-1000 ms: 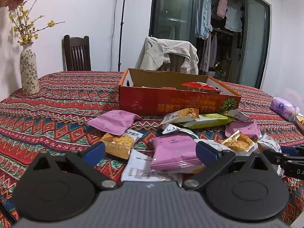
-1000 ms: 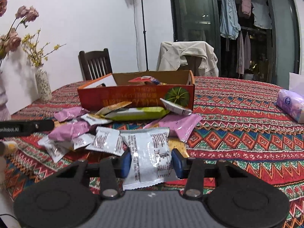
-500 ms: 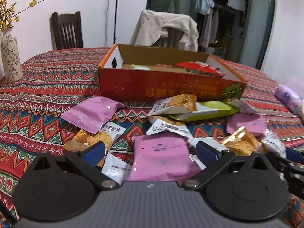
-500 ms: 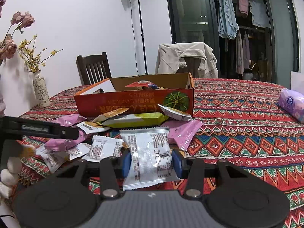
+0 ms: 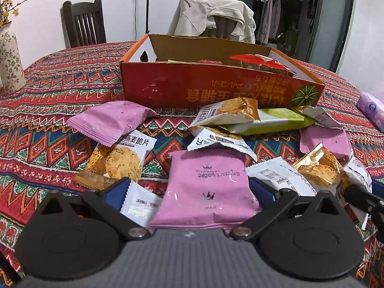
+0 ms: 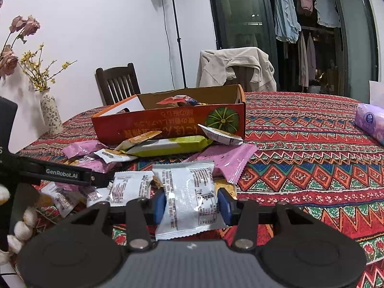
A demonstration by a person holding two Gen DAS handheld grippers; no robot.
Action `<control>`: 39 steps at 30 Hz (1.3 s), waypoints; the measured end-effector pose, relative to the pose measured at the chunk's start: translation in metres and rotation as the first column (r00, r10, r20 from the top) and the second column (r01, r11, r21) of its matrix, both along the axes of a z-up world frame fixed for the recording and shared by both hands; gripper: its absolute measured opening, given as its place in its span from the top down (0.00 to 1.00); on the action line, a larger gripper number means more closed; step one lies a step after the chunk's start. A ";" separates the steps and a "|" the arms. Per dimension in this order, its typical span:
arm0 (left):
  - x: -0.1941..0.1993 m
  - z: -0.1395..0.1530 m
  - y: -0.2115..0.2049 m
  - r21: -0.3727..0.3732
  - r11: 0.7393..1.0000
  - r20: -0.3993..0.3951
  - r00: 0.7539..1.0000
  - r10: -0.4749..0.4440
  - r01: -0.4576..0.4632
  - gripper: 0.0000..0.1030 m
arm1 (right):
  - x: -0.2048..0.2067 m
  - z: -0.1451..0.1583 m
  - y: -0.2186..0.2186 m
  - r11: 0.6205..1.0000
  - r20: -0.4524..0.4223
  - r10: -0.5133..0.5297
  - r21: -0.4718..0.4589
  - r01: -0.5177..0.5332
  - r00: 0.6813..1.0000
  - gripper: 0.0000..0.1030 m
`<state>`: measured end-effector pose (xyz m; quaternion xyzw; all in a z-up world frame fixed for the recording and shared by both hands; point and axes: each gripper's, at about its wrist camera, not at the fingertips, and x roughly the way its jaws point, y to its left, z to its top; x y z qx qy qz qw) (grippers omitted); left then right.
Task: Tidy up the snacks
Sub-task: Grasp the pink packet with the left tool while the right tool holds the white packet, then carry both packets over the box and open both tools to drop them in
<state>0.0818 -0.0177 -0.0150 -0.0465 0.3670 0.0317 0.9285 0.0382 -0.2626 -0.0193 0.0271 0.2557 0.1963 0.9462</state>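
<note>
A vase (image 5: 9, 57) with yellow sprigs stands at the far left of the patterned tablecloth (image 5: 60, 76), near a dark wooden chair (image 5: 82, 21). The left gripper (image 5: 189, 189) has its jaws spread wide; the pink packet (image 5: 206, 187) lies flat on the pile between them, long axis running away from the gripper toward the box, crimped ends near and far, and a gap shows on its left side, so the pads do not press it. Left of it lie a second pink packet (image 5: 112, 120), angled with one corner toward the box, and one oat-crisp packet (image 5: 120, 158). Three pink packets are countable in the left wrist view, the third (image 5: 324, 139) farther right. One orange cardboard box (image 5: 216, 88) sits beyond the pile, long side facing the grippers, snacks already inside. One green bar packet (image 5: 276, 122) lies crosswise against the box front. The right gripper (image 6: 190, 204) is clamped on one white packet (image 6: 189, 192), which stands lengthwise along the fingers, pointing toward the box, above the tablecloth. A lilac tissue pack (image 6: 370, 122) lies at far right, well apart.
</note>
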 end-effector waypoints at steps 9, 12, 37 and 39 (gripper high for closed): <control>-0.004 0.001 -0.001 0.009 1.000 0.008 1.000 -0.011 0.011 0.00 | -0.001 0.000 0.000 1.000 -0.004 0.002 0.004 -0.002 1.000 0.56; -0.007 0.003 -0.002 0.021 1.000 0.021 1.000 -0.021 0.020 0.03 | -0.001 0.000 0.001 1.000 -0.004 0.004 0.003 -0.004 1.000 0.55; -0.058 0.032 0.004 0.013 0.998 0.258 0.964 -0.058 0.056 0.37 | -0.012 0.013 0.005 1.000 0.041 0.012 0.021 -0.013 0.999 0.62; -0.061 0.036 0.006 0.015 0.998 0.285 0.957 -0.059 0.057 0.37 | -0.012 0.015 0.007 1.000 0.050 0.013 0.022 -0.015 0.999 0.62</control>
